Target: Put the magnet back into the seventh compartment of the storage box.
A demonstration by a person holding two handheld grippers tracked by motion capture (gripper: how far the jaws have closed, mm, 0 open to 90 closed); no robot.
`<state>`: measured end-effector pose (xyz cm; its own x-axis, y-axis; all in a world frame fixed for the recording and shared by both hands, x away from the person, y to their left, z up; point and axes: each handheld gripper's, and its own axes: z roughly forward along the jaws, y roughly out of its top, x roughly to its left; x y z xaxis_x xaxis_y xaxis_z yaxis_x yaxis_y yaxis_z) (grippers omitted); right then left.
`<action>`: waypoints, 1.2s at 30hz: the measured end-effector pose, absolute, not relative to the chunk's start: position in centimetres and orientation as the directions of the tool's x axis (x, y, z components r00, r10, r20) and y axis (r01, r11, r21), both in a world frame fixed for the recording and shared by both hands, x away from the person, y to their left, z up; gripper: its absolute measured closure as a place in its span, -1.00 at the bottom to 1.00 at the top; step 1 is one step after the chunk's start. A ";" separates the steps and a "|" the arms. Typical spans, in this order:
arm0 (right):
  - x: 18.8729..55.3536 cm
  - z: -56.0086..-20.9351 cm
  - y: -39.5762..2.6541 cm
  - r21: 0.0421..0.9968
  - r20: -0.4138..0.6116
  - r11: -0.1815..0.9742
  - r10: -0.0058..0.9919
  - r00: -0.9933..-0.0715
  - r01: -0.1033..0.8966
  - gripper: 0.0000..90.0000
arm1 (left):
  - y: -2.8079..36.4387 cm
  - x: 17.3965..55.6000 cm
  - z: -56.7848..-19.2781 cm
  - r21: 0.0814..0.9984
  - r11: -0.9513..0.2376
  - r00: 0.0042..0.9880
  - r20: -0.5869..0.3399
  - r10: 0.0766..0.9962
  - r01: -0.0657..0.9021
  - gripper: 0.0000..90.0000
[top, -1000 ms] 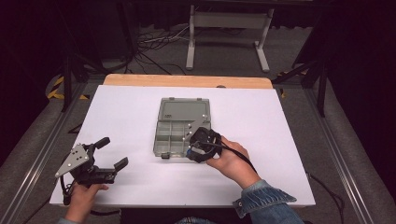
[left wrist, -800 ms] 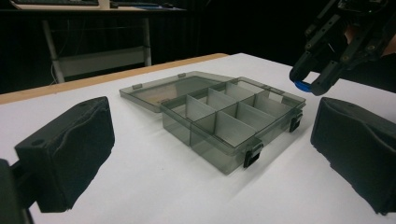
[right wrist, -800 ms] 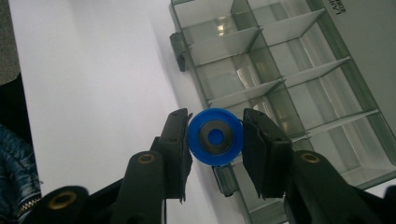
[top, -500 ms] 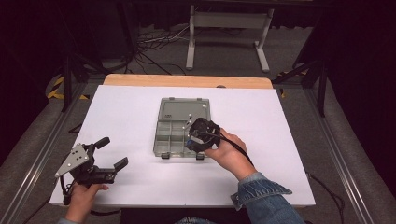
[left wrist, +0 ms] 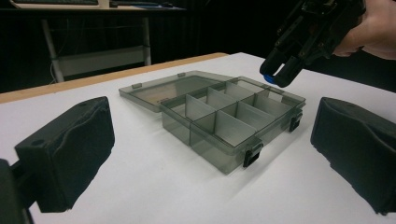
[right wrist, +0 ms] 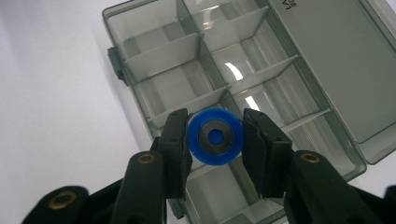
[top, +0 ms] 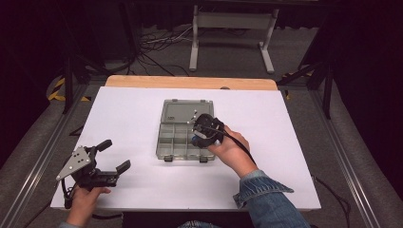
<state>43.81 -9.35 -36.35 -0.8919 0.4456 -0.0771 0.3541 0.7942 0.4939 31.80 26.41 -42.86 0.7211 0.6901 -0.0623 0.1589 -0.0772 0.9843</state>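
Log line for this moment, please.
right gripper: shut on blue round part, over open organizer box | left gripper: open, idle on table

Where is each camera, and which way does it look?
High view: above the person's side, looking down at the box; both hands, left hand-held gripper.
Left gripper view: low by the table, facing the box; own open jaws.
Right gripper view: above the box; jaws hold a blue disc.
Shared: box, right hand-held gripper.
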 end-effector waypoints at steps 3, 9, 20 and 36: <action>44.2 -36.6 -9.4 0.494 -0.072 0.789 0.456 -0.887 0.365 0.39 | 26.4 31.8 -42.9 0.985 -0.071 0.719 -0.063 0.692 0.156 -0.99; 44.5 -37.5 -8.9 0.477 -0.062 0.794 0.458 -0.887 0.376 0.39 | 26.5 31.8 -42.9 0.985 -0.076 0.720 -0.062 0.691 0.157 -0.99; 45.1 -38.9 -8.3 0.452 -0.045 0.803 0.456 -0.889 0.389 0.39 | 26.5 31.8 -42.9 0.985 -0.075 0.720 -0.062 0.691 0.157 -0.99; 45.2 -40.0 -8.0 0.421 -0.025 0.815 0.450 -0.893 0.399 0.39 | 26.5 31.8 -42.9 0.985 -0.074 0.720 -0.063 0.691 0.157 -0.99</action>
<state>45.23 -8.04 -40.00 -0.8929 0.4496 -0.0246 0.3987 0.8149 0.4206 31.80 26.53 -42.85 0.7202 0.6910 -0.0625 0.1569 -0.0743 0.9848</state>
